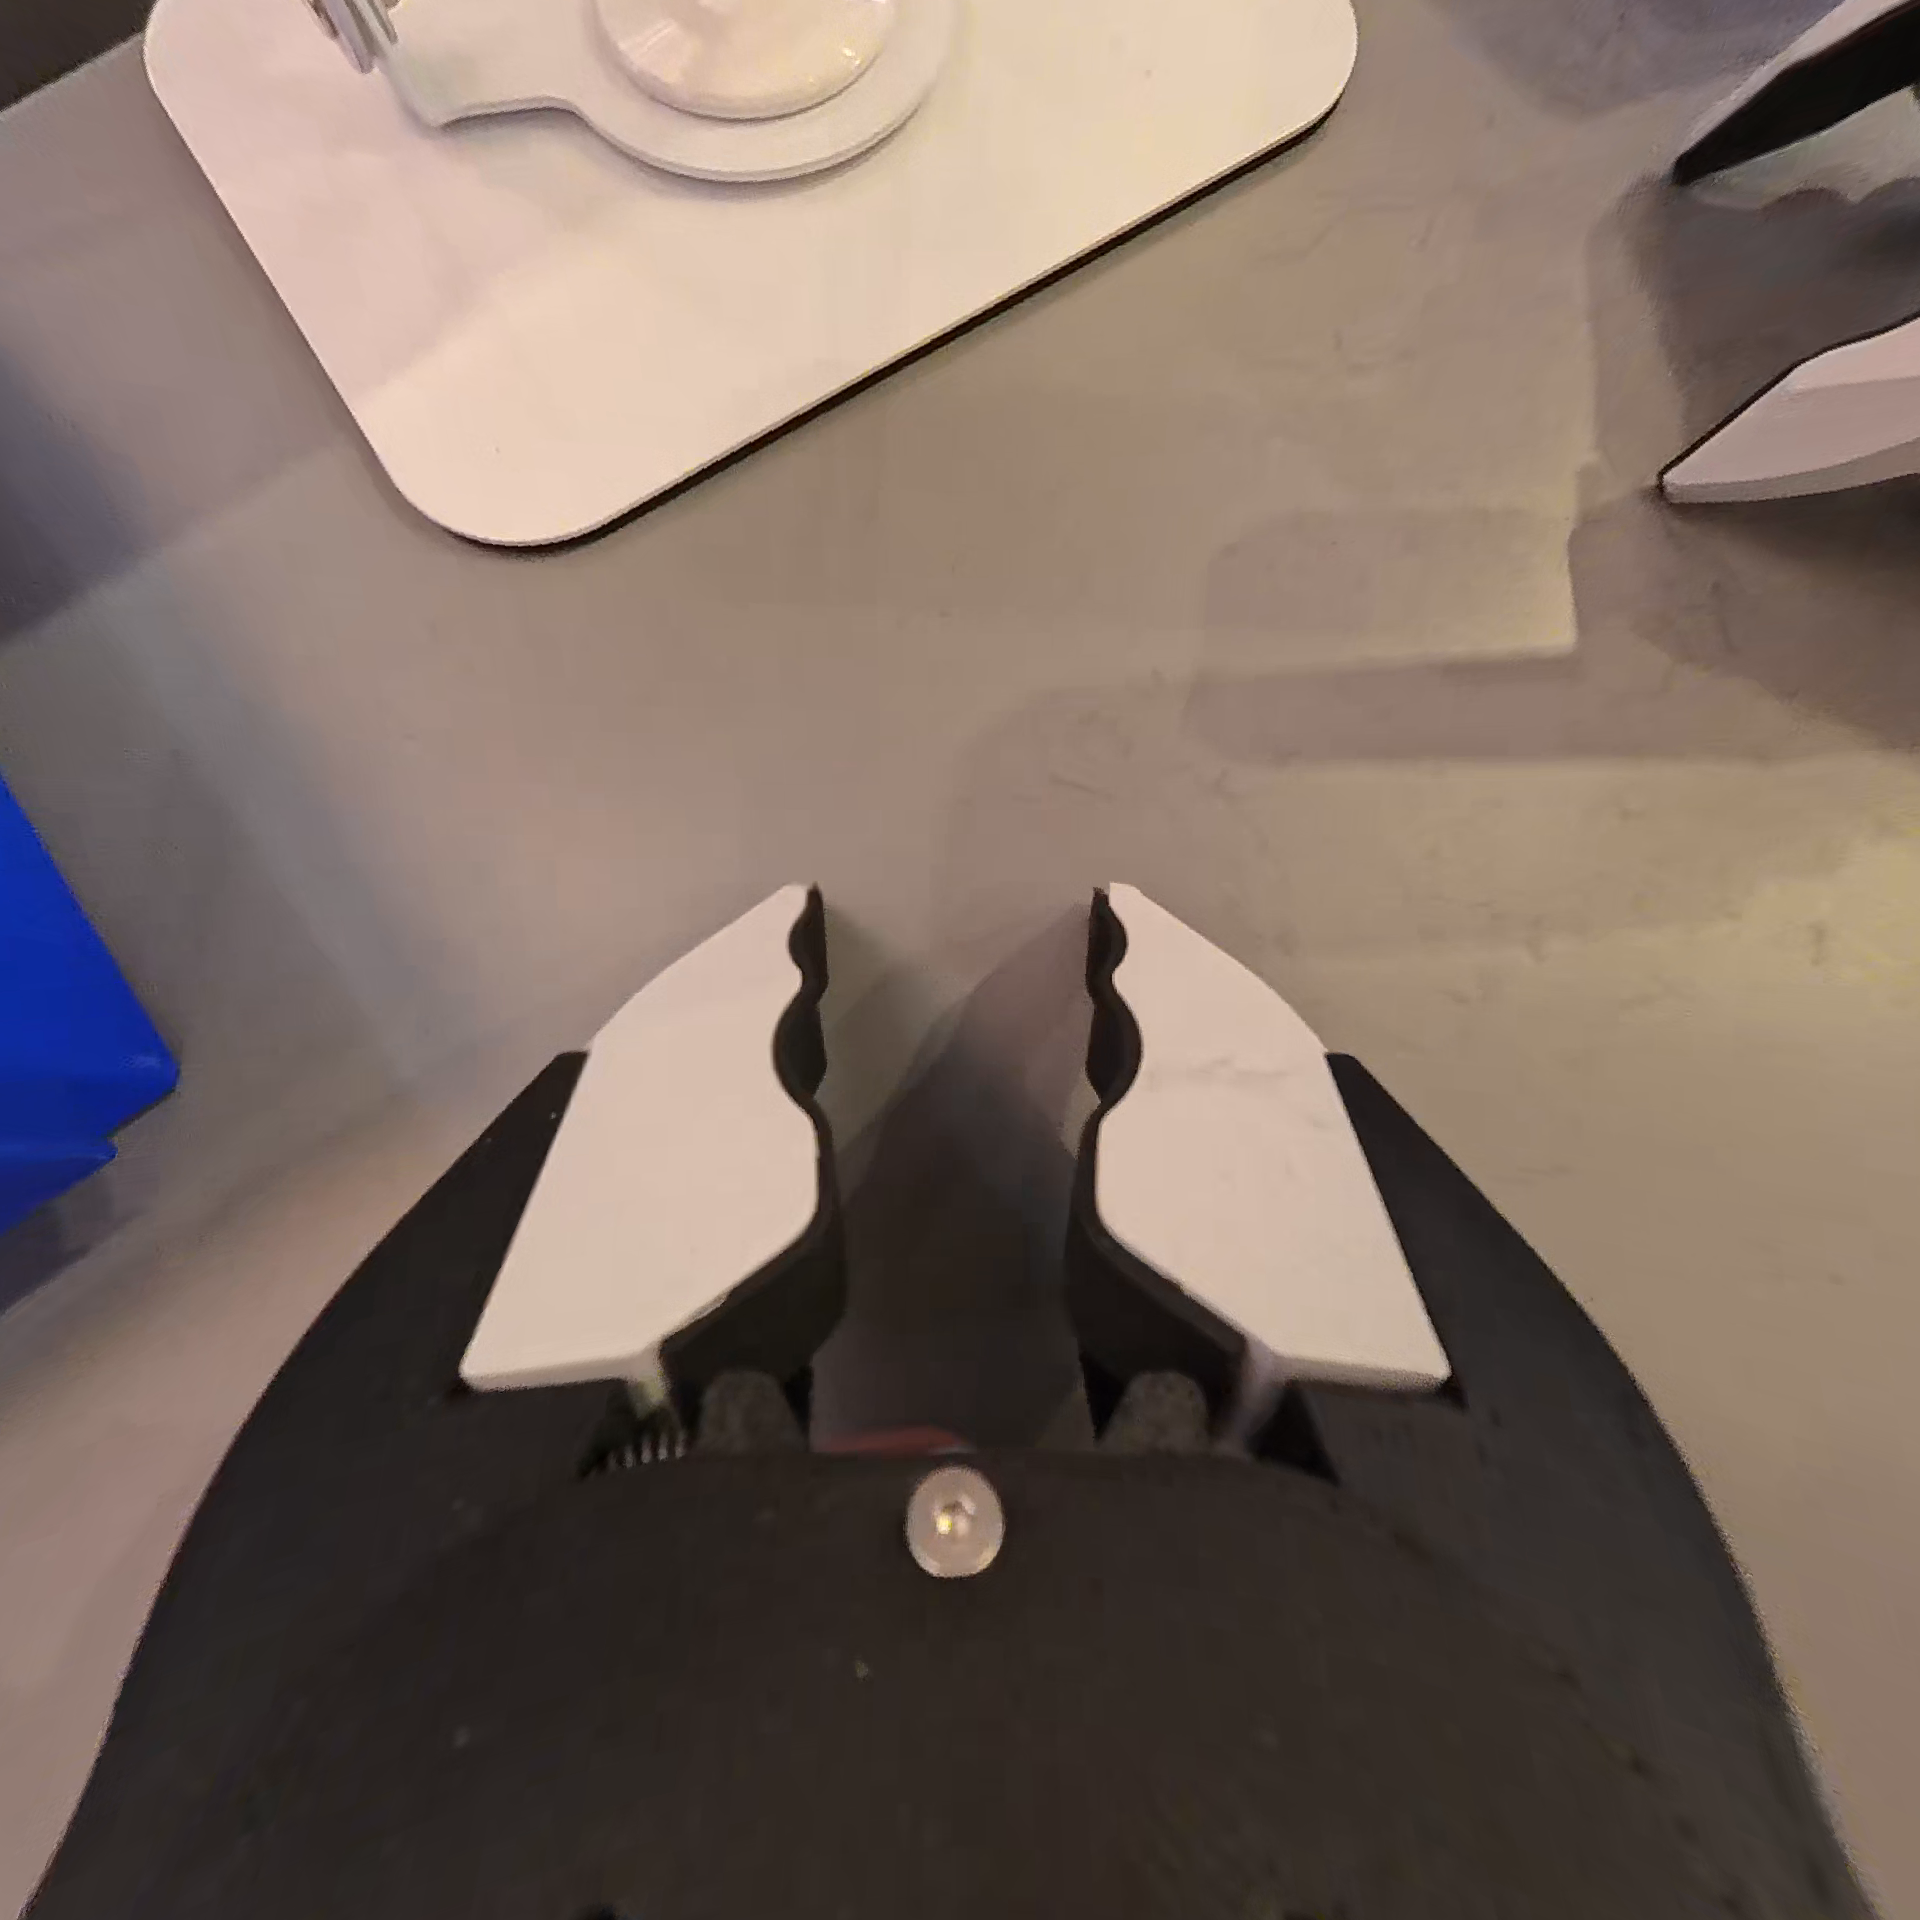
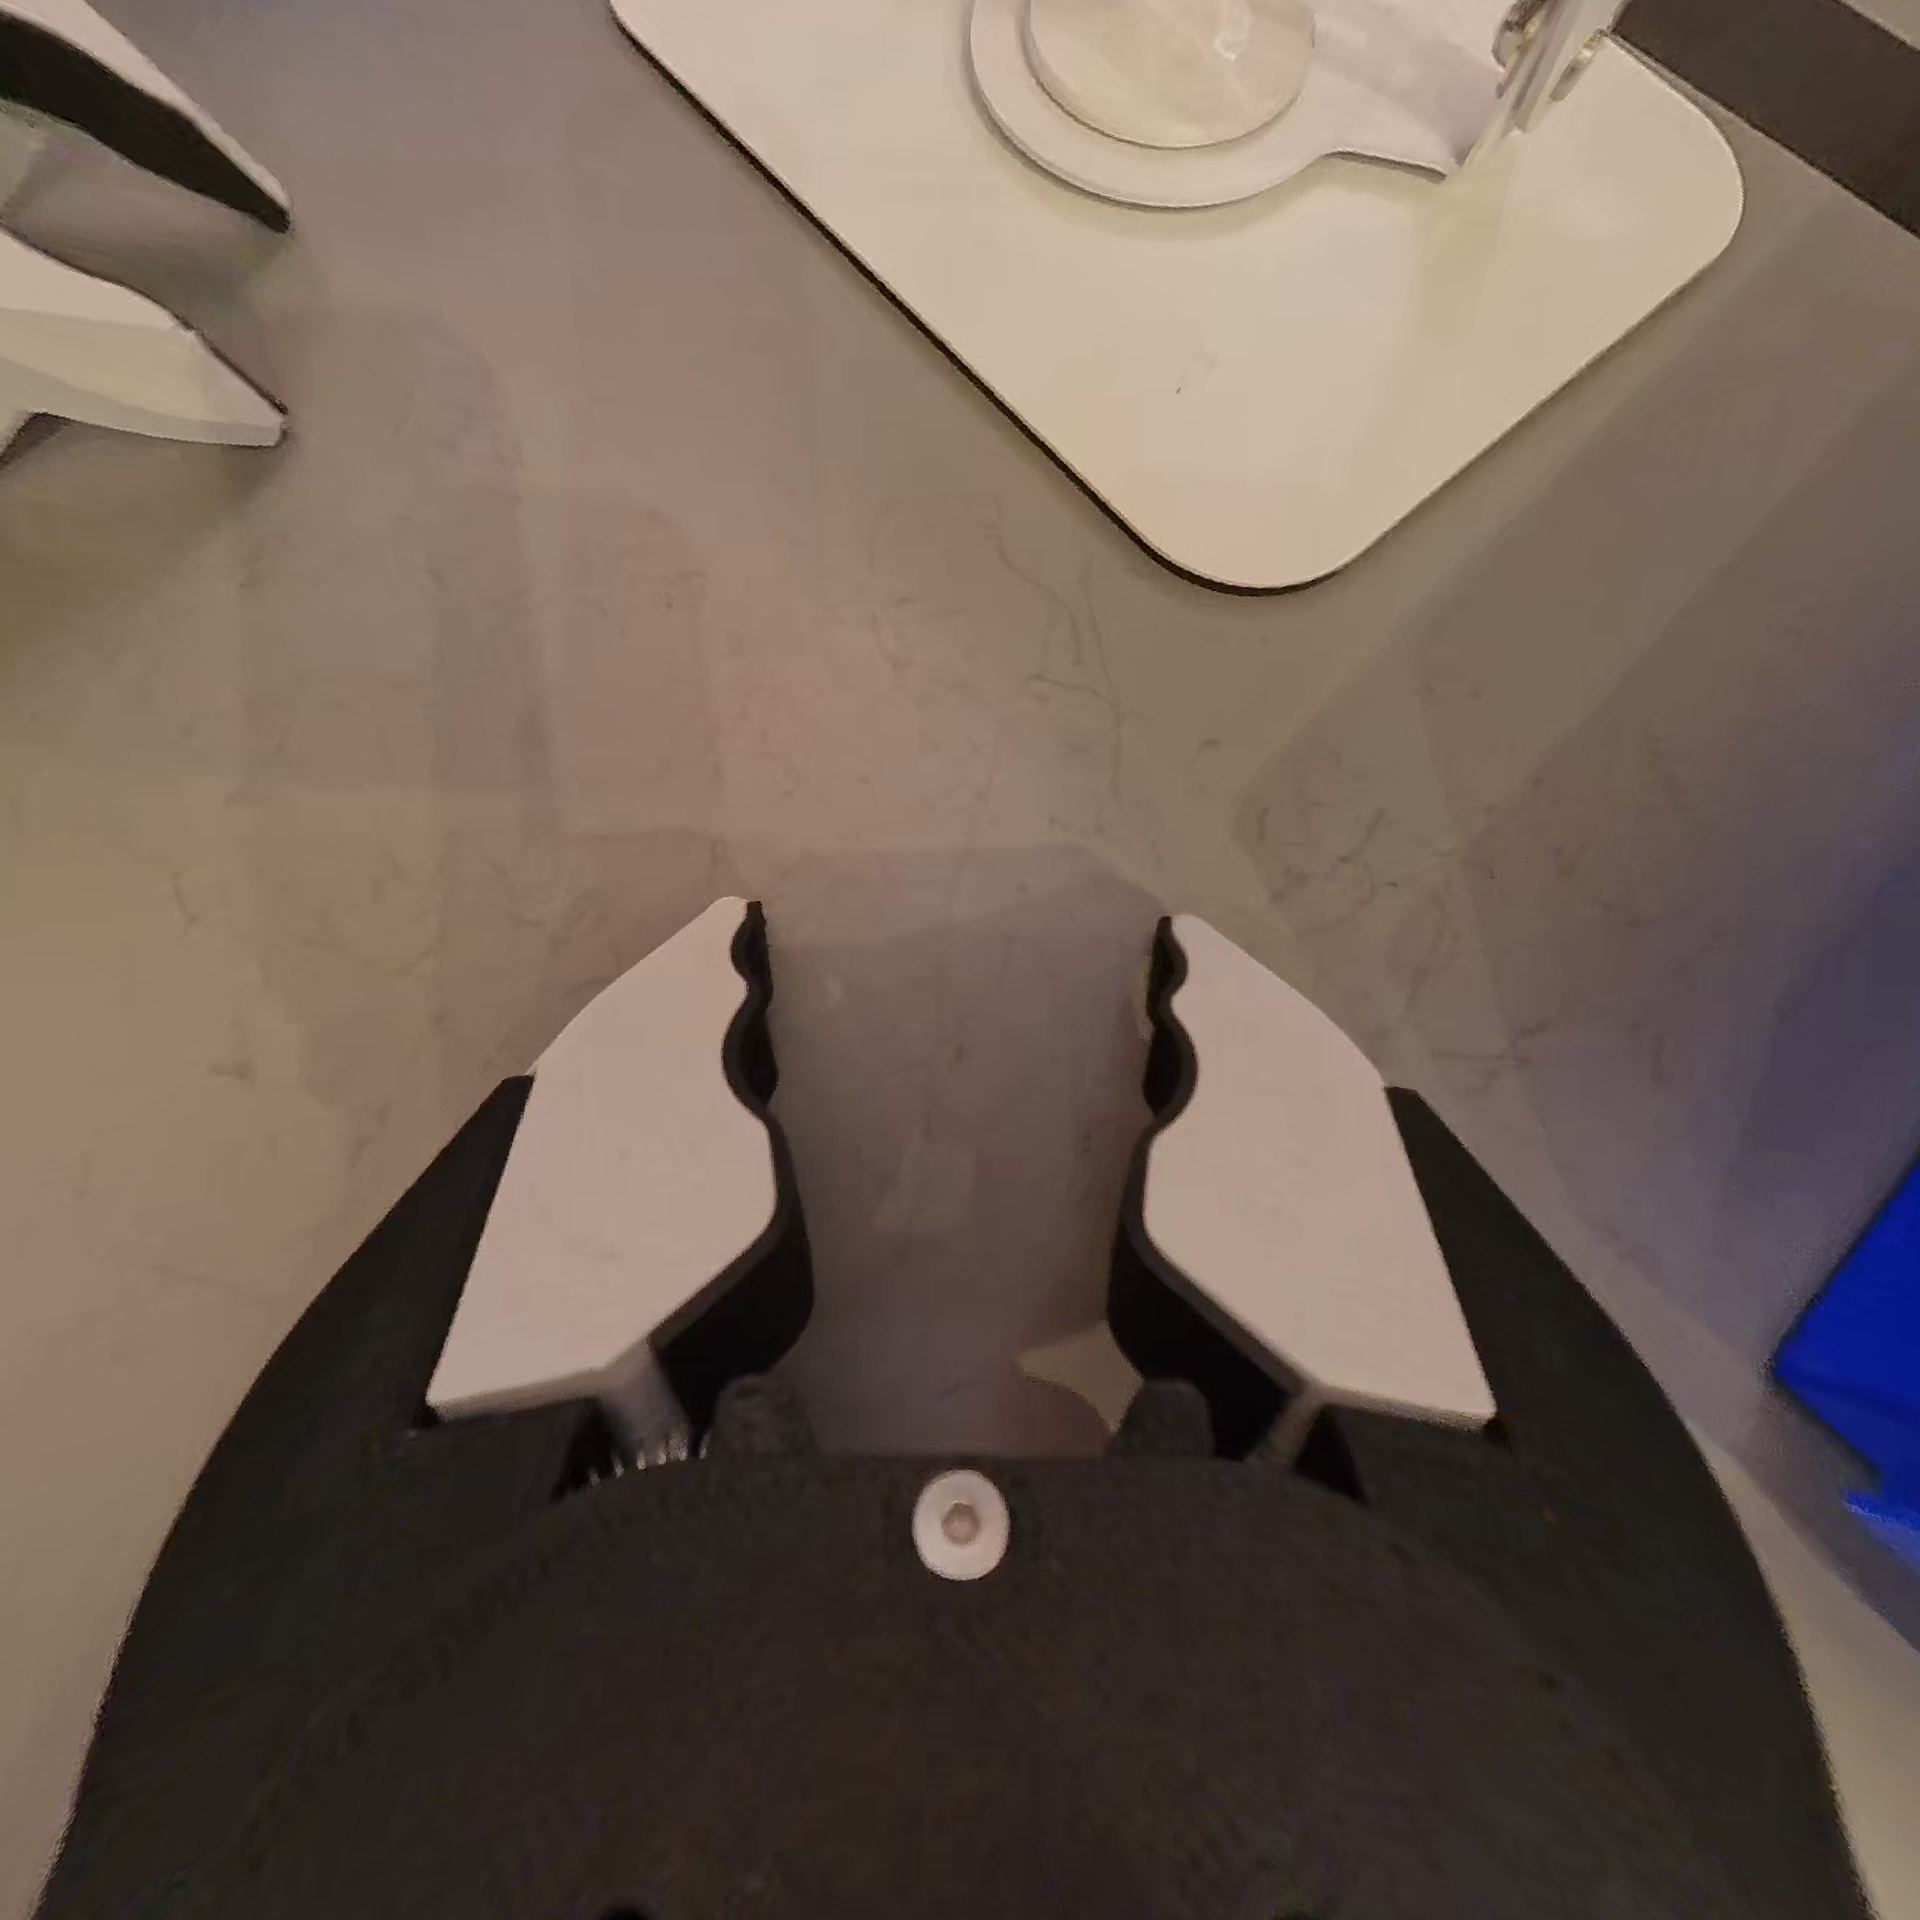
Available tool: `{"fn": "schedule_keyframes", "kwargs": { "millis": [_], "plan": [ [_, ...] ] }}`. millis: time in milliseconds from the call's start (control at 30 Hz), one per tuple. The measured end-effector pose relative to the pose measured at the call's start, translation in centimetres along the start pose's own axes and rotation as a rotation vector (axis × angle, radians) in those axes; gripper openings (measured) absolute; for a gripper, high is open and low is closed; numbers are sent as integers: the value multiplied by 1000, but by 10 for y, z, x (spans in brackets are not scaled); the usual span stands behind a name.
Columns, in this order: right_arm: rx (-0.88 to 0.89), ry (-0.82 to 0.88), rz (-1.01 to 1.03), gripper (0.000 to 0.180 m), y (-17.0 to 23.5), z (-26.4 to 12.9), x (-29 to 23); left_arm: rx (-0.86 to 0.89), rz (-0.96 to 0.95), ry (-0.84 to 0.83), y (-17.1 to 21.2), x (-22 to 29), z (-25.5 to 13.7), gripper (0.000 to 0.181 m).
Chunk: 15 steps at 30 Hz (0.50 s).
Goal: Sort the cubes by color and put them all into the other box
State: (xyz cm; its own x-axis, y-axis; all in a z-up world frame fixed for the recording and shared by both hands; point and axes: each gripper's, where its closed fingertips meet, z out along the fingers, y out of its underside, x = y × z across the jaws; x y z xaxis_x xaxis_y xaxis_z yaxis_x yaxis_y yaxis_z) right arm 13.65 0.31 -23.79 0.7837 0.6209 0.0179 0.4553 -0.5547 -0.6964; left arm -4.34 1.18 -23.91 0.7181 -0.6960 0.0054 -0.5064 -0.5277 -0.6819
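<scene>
No cubes show in either view. My left gripper [image 1: 956, 904] is open and empty over the bare grey table [image 1: 1039, 665]. My right gripper [image 2: 956, 920] is open and empty over the same table [image 2: 727, 675]. A blue box [image 1: 62, 1039] shows only as a corner at the left edge of the left wrist view. A blue box corner [image 2: 1860, 1340] also sits at the right edge of the right wrist view. The right gripper's fingers [image 1: 1808, 436] show at the far right of the left wrist view. The left gripper's fingers [image 2: 125, 364] show at the far left of the right wrist view.
A white rounded board [image 1: 623, 343] lies ahead on the table, carrying a clear round suction base on a white disc [image 1: 769, 73]. The same board [image 2: 1299, 364] is ahead and right in the right wrist view. The two grippers point toward each other's side.
</scene>
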Motion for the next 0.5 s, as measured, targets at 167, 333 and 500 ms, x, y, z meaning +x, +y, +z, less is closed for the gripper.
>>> {"fn": "schedule_keyframes", "kwargs": {
  "millis": [167,333,500],
  "plan": [
    [16,9,-48,69,-2,-1,-2,5,-42,-11,-1,-3,0,42],
    [25,9,-75,69,-3,-1,-3,3,-46,-64,-2,-6,0,45],
    [23,-42,-69,69,-1,-1,-11,6,-51,-127,-1,-10,-2,54]
  ]
}}
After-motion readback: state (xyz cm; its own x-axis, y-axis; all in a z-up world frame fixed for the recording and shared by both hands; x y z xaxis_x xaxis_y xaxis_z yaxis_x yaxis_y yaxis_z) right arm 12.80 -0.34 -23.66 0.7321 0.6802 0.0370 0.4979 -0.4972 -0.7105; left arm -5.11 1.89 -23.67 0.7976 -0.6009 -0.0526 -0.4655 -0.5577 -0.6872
